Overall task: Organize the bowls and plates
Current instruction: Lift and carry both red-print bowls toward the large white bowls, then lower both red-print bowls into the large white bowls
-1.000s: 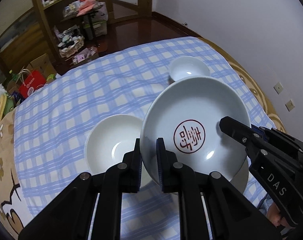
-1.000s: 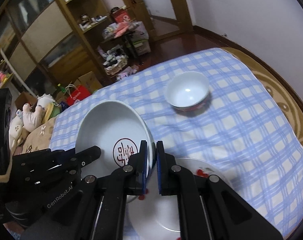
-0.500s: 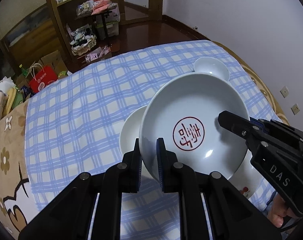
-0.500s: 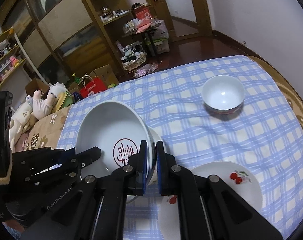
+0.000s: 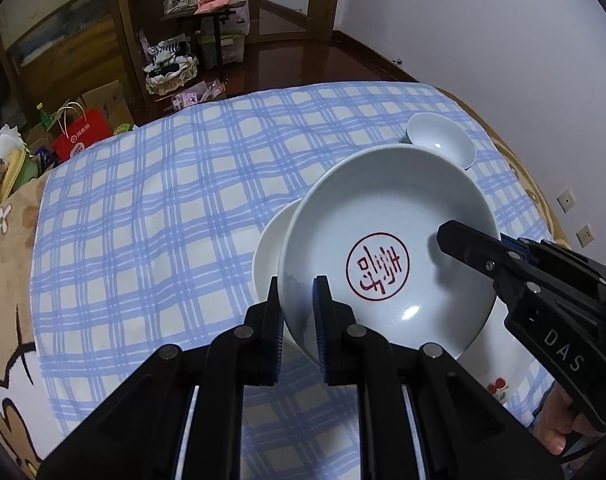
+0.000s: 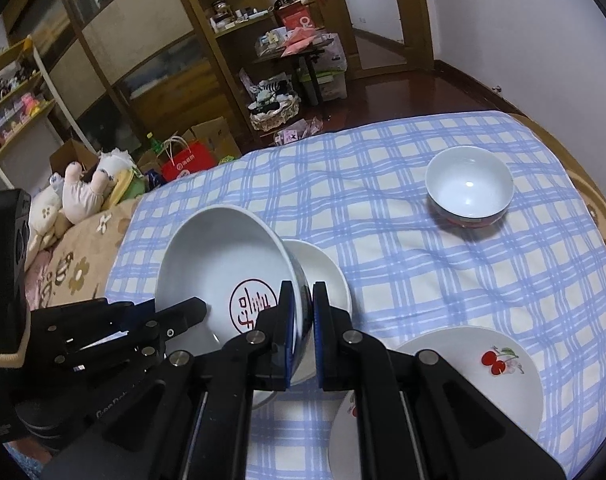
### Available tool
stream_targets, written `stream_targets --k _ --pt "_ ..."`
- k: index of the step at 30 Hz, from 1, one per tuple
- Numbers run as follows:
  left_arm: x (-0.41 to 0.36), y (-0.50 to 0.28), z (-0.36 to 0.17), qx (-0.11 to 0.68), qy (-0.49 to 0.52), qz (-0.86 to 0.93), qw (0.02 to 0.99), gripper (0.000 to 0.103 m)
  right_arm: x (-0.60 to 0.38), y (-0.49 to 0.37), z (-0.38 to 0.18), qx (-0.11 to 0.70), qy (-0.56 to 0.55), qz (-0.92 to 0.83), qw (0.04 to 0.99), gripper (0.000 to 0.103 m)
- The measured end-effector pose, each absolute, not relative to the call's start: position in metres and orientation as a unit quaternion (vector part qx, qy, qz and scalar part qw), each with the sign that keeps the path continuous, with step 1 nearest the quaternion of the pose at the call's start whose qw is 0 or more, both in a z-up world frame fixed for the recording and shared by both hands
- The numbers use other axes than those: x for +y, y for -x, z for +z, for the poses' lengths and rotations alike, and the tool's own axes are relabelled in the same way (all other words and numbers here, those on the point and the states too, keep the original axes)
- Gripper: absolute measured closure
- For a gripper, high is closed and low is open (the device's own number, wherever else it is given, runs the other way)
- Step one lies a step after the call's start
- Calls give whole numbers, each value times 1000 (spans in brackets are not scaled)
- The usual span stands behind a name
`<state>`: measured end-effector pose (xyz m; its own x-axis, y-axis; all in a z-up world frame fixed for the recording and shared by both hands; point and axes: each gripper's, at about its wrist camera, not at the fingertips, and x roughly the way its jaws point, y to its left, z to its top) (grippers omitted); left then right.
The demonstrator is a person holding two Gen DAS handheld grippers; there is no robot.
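A large pale bowl with a red seal mark [image 5: 387,240] [image 6: 219,264] is held in the air above the blue checked tablecloth [image 5: 163,208]. My left gripper [image 5: 297,312] is shut on its near rim. My right gripper [image 6: 302,320] is shut on the opposite rim and shows in the left wrist view [image 5: 483,256]. A white bowl [image 5: 267,248] [image 6: 323,272] sits on the cloth just under and behind the held bowl. A small bowl [image 6: 469,186] [image 5: 439,140] stands farther off. A cherry-print plate [image 6: 483,372] lies near my right gripper.
The round table's wooden edge [image 6: 595,200] curves along the right, close to a white wall [image 5: 503,40]. Beyond the table stand wooden shelves [image 6: 143,60], boxes, a red bag [image 5: 81,138] and a cluttered side table [image 6: 299,52]. Stuffed toys [image 6: 83,192] lie at the left.
Both grippers have carried the large bowl to the left and over the white bowl, which is now mostly hidden behind it. The small bowl and cherry plate have shifted right in view.
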<state>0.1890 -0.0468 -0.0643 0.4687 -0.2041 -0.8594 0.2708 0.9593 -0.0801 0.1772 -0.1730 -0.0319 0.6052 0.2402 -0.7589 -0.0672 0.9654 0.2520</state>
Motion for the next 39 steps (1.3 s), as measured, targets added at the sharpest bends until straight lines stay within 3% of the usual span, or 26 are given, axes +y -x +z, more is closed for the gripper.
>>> stream_targets --k 39 --pt "-49 -218 -121 539 -42 -130 831 88 -166 -188 -82 453 -76 95 883 92"
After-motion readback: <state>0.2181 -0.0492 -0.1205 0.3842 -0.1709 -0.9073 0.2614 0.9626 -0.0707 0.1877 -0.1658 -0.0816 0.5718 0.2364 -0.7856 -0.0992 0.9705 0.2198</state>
